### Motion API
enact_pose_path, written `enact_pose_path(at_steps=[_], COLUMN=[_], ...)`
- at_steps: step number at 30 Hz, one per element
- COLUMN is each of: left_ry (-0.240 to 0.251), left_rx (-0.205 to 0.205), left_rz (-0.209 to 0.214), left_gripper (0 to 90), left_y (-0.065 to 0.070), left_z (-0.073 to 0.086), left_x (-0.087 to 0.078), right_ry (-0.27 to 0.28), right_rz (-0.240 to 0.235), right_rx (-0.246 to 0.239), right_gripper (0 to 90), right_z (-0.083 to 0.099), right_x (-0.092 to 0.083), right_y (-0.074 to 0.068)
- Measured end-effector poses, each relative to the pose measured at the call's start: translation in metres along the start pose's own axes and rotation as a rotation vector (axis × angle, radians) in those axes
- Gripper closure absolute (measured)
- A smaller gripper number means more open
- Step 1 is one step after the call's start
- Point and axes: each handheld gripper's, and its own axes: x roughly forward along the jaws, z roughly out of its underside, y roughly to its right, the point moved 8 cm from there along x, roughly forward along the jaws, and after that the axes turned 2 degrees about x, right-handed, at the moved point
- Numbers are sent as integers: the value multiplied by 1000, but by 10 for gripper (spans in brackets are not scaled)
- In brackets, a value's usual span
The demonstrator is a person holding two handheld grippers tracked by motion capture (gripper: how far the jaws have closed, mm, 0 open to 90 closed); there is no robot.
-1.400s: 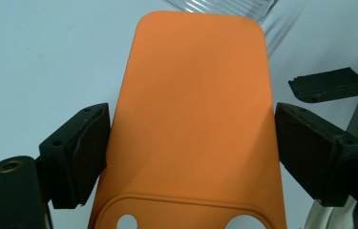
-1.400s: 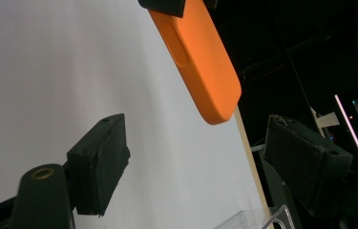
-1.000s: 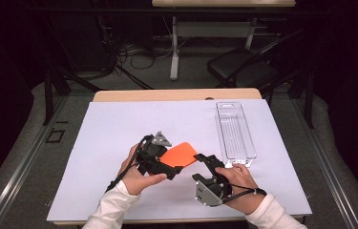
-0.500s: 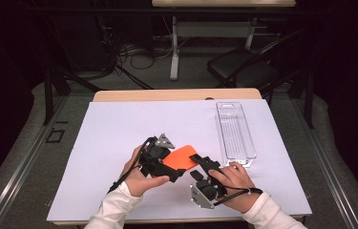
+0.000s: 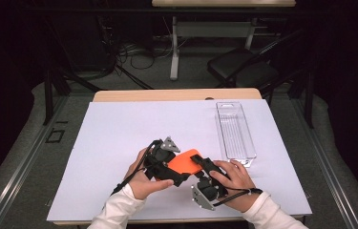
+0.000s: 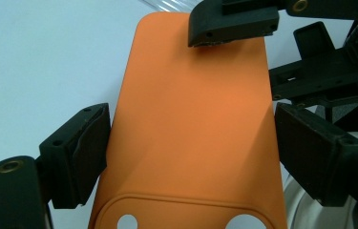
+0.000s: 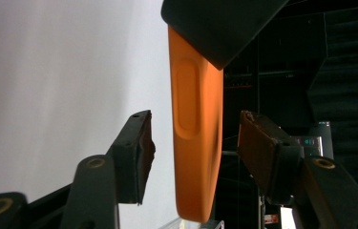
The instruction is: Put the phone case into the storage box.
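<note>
The left gripper [image 5: 179,164] is seen in the high view at about six o'clock on the table, gripped by the person's left hand [image 5: 141,179]. Its two black jaws are pressed against the long edges of a flat orange silicone phone case [image 6: 193,124], so the case is clamped across its width; in the left gripper view one pad [image 6: 88,152] is set at nine o'clock of the case and the other at three o'clock.

The right gripper [image 5: 200,164] is held just at three o'clock of the left one, in the person's right hand [image 5: 234,179]. Its jaws have just been closing, and the far end of the orange case stands edge-on between them. In the right gripper view a narrow gap is seen between the case and the pad at nine o'clock [image 7: 141,152], and another at the three o'clock pad, so no grip is made there.

The case is held above the white paper sheet [image 5: 119,129] covering the table. A long clear plastic tray [image 5: 235,131] lies at about two o'clock of the grippers, apart from them.
</note>
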Motion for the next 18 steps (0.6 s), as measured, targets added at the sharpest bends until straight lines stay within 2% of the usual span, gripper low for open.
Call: enact_pose_path(at_steps=[8,11,18], left_ry=[1,2,-4], left_rx=[-18,-15,-16], left_rz=[32,35,49], left_gripper=[152,152,152], left_y=[5,6,9], left_z=[-1,-1,-1], left_x=[1,2,3], right_ry=[4,25,26], right_rz=[35,41,75], right_rx=[-32,-40,-57], right_gripper=[526,564,601], right_z=[0,-3,-2], right_x=[-1,0,-1], right_y=[3,0,3])
